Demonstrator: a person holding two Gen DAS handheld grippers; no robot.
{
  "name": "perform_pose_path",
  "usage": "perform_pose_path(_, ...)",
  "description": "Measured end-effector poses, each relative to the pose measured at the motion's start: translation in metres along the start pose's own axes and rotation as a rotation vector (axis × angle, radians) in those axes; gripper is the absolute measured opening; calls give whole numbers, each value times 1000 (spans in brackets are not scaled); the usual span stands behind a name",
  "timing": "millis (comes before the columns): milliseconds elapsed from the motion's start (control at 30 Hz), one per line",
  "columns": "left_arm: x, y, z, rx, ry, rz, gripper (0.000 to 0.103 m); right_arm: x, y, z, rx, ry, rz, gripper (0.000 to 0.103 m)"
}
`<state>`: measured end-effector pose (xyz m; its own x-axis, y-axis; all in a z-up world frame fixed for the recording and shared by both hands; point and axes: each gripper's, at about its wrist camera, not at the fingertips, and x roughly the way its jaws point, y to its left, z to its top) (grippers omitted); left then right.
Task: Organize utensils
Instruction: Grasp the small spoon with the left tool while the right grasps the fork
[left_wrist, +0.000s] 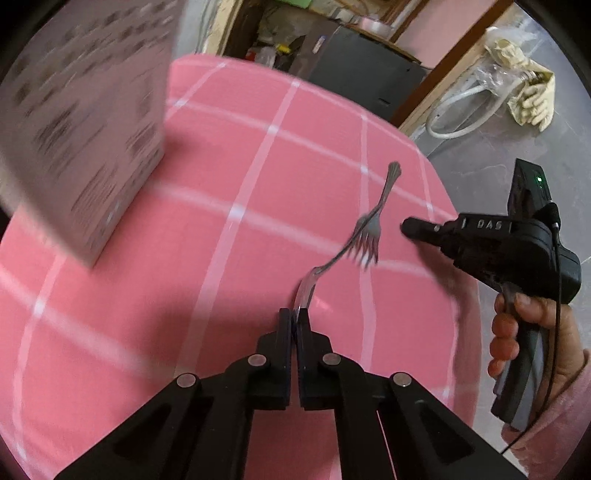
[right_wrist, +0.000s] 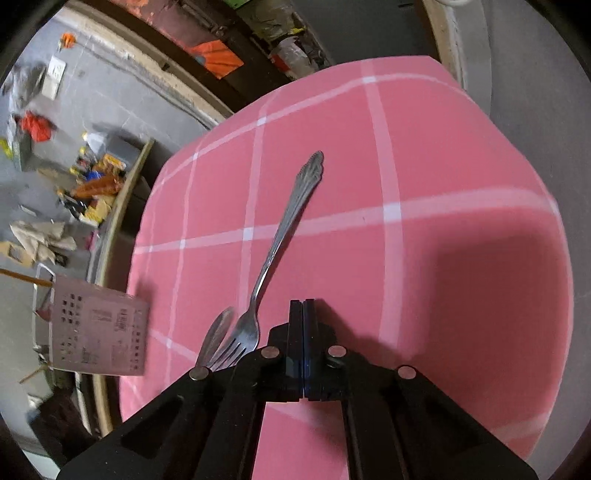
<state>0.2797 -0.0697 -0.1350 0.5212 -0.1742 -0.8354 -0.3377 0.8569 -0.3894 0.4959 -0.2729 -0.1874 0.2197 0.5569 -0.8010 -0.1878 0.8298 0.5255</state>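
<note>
My left gripper is shut on the handle of a steel fork and holds it above the pink checked tablecloth. A second fork lies on the cloth just beyond, tines toward me; in the right wrist view this fork lies in front of my right gripper. The held fork's tip shows beside its tines. My right gripper is shut and empty; it also shows in the left wrist view, just right of the lying fork. A perforated pinkish utensil holder stands at the left.
The holder also shows in the right wrist view at the table's left edge. The table's edges fall off to a grey floor with clutter, a dark box and a cloth bundle with hose.
</note>
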Motion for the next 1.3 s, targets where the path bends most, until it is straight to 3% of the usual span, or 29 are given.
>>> perform_pose_path(100, -7, 2, -6, -15, -9, -8, 3, 0, -5, 2, 37, -9, 22, 2)
perform_pose_path(233, -9, 4, -7, -52, 10, -30, 5, 5, 6, 12, 29, -24, 40, 30)
perform_pose_path(267, -11, 4, -8, -45, 10, -27, 5, 8, 13, 16, 18, -26, 32, 31)
perform_pose_path(500, -19, 6, -19, -8, 27, -45, 14, 22, 40, 39, -47, 0, -125, 29)
perform_pose_path(567, -21, 7, -21, -2, 27, -53, 15, 27, 48, 39, -82, 4, -179, 11)
perform_pose_path(667, -22, 8, -22, -5, 35, -61, 15, 27, 50, 38, -73, 2, -154, 9)
perform_pose_path(800, -26, 3, -21, 18, 37, -52, 18, 18, 36, 27, -16, 19, -57, 7)
perform_pose_path(1000, -36, -4, -26, 118, 16, -48, 41, -4, 18, -7, 6, 71, 9, 5)
perform_pose_path(1300, -25, -13, 2, 208, -9, -39, 41, -25, 5, -55, -30, 65, 11, 3)
